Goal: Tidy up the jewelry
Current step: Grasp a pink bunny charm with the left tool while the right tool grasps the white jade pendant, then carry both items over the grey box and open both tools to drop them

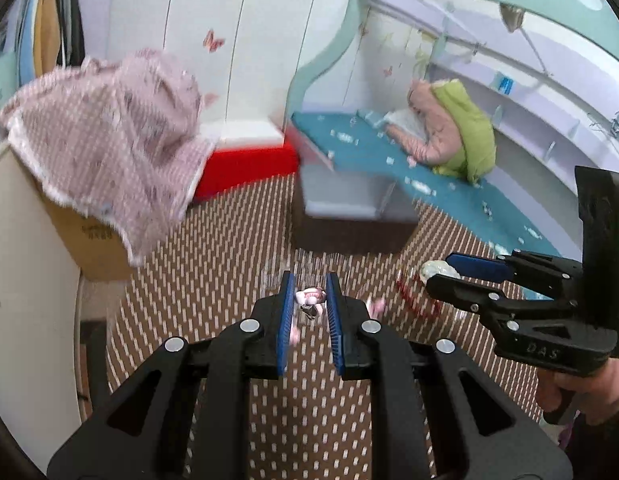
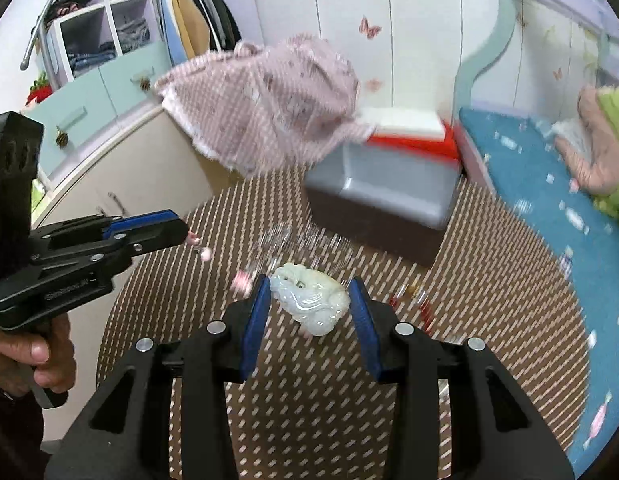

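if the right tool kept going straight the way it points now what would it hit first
Probably the grey box on the brown patterned mat, straight beyond the pale carved pendant the right tool grips; depth is unclear, so it may meet the mat first.

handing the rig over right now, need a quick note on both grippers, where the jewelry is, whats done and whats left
Left gripper: shut on a small pink and white bead piece, clear of the mat.
Right gripper: shut on a pale carved jade pendant, also off the mat.
Still on the brown woven mat: red beads to the right of the pendant and a small pink piece to its left; some clear pieces are too blurred to name.
The grey box with an open tray stands at the mat's far edge; no jewelry shows in it.
Done: two pieces picked up.
Left: probably place both, then gather the rest.
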Tool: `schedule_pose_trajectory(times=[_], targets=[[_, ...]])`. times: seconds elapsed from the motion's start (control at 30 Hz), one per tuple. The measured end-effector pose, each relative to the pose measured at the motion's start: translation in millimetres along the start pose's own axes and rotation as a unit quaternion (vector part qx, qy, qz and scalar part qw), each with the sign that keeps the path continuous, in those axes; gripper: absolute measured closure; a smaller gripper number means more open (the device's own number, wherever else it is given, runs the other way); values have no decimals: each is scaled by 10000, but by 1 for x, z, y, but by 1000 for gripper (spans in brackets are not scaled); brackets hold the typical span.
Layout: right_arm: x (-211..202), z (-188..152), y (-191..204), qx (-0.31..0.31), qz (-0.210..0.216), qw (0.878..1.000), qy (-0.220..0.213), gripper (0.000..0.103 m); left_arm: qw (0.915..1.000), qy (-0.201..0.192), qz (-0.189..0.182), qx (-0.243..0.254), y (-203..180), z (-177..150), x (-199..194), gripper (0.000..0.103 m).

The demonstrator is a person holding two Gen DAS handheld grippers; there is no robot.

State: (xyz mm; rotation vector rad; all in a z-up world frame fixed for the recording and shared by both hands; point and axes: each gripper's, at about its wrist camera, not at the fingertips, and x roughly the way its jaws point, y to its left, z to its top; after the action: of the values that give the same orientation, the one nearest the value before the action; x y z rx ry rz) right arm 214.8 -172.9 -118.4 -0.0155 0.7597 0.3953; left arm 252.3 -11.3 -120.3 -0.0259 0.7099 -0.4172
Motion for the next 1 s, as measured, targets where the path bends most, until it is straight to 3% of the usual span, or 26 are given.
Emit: schedule_pose_trajectory(times=[0.17,0.33,0.53,0.8,0.87,0.9,0.93,1.0], targets=[[-6,48,-25,-57,-200,9992,-339,65,9984,-506,-14,247,-13,56,-7,86],[10,77,-55,116,-293,9990,-323,65,9974,-606,-148,355,-26,105,13,86],[43,81,-81,356,-258,9990,29,65,9987,-177,-239,423,-39,129,68,86],[88,71,-101,722,-229,9953,597,64,9984,491,-122,246,-31,114,132,85],[88,70,-104,762,-251,9950,598,54,9983,565,-13,161,-25,110,138,68],[86,71,-105,767,-285,9950,571,40,9984,554,63,132,-21,108,138,41],[84,71,-105,764,-313,9952,523,30,9985,507,177,111,-19,106,136,21],[80,71,-105,782,-315,9954,445,25,9986,391,329,108,-15,103,130,17]])
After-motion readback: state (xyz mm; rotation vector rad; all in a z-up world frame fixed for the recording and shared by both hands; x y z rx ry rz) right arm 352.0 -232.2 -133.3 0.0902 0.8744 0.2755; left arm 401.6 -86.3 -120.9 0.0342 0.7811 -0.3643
